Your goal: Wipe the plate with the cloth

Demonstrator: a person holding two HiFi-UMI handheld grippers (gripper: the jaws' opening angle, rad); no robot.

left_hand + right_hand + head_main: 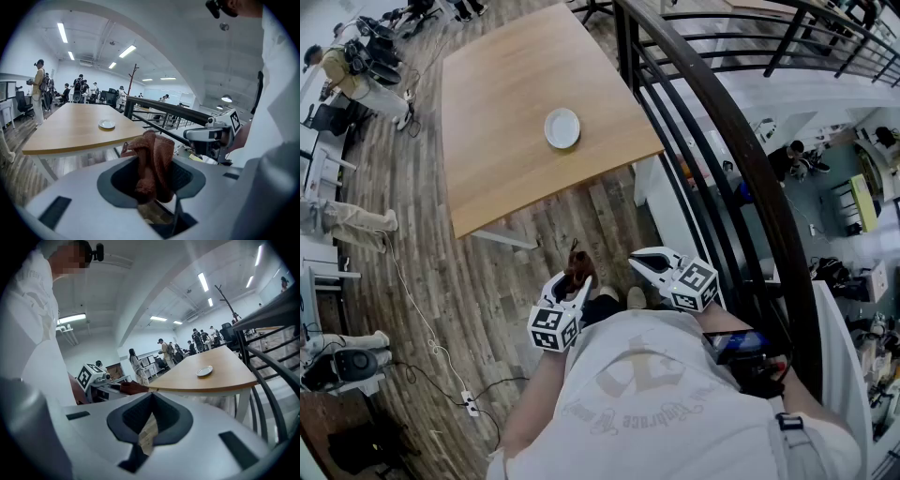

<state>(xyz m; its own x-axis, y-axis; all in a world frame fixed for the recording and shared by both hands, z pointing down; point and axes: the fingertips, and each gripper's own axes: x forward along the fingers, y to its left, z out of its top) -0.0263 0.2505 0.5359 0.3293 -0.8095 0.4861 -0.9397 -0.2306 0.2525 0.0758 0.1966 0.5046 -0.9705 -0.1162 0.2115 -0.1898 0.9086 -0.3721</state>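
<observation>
A small white plate (562, 127) sits on the wooden table (506, 103), far ahead of both grippers. My left gripper (575, 289) is shut on a reddish-brown cloth (577, 266), held close to my body over the floor. In the left gripper view the cloth (152, 161) bunches up between the jaws, with the plate (107, 124) far off on the table. My right gripper (649, 263) is beside it, shut with nothing in it. In the right gripper view the plate (204, 371) lies near the table's rounded corner.
A black metal railing (712, 141) runs along my right side, close to the table's right edge. Plank floor (581, 225) lies between me and the table. Several people (356, 70) stand and sit at the far left, and cables (422, 328) trail over the floor.
</observation>
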